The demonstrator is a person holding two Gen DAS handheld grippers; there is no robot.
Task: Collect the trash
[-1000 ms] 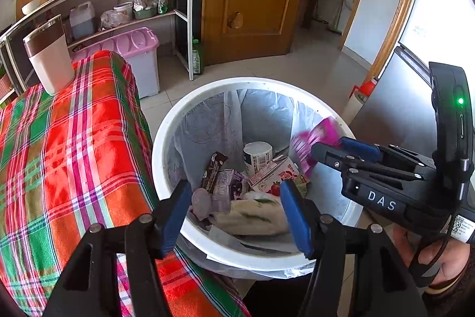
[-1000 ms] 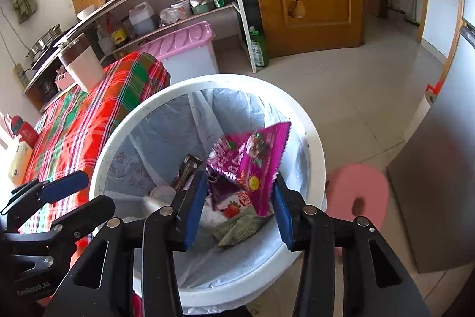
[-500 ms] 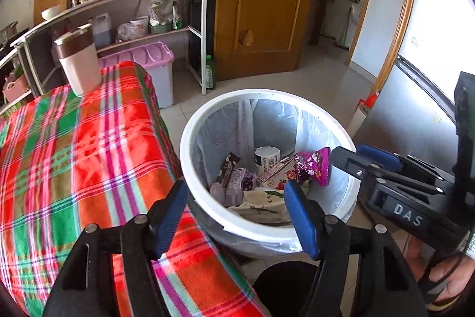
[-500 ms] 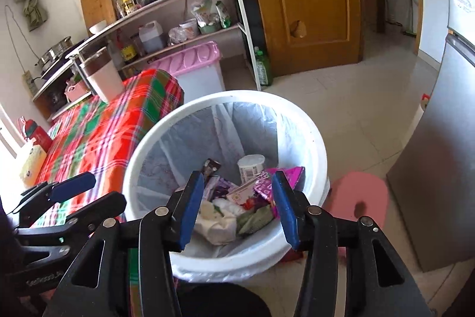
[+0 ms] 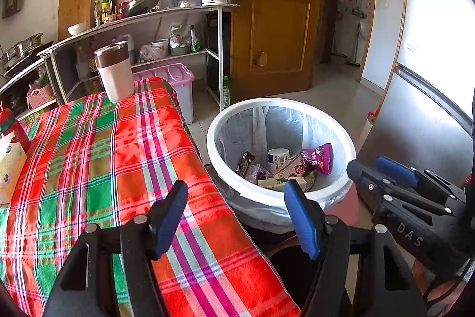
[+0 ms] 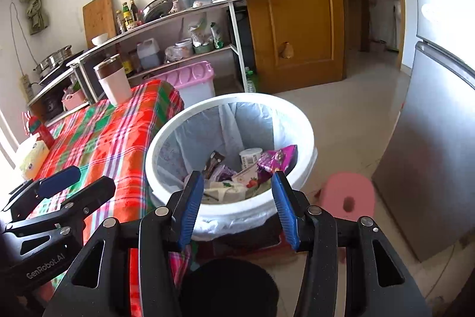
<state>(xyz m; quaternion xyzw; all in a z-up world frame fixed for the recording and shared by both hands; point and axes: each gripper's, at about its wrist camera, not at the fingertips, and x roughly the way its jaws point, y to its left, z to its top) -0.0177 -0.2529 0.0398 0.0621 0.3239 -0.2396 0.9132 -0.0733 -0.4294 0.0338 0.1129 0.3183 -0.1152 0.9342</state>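
Observation:
A white trash bin (image 5: 225, 168) lined with a clear bag stands beside the table; it also shows in the right wrist view (image 6: 166, 138). Inside lie a purple snack wrapper (image 5: 319, 158) (image 6: 282, 156), a white cup (image 5: 277, 158), a dark wrapper (image 5: 245, 162) and cartons. My left gripper (image 5: 234, 214) is open and empty, above the table's corner, short of the bin. My right gripper (image 6: 236, 208) is open and empty, just in front of the bin's near rim.
The table has a red and green plaid cloth (image 5: 89, 156) with a white tumbler (image 5: 114, 73) at its far end. A pink stool (image 6: 347, 198) stands right of the bin, a grey fridge (image 6: 430, 153) beyond. Shelves (image 5: 166, 17), a pink-lidded box (image 5: 178, 79) and a wooden door (image 5: 276, 8) are behind.
My right gripper opened and let go of the purple wrapper, which dropped into the bin. Both grippers pulled back and up from the bin; the left now hangs over the table corner.

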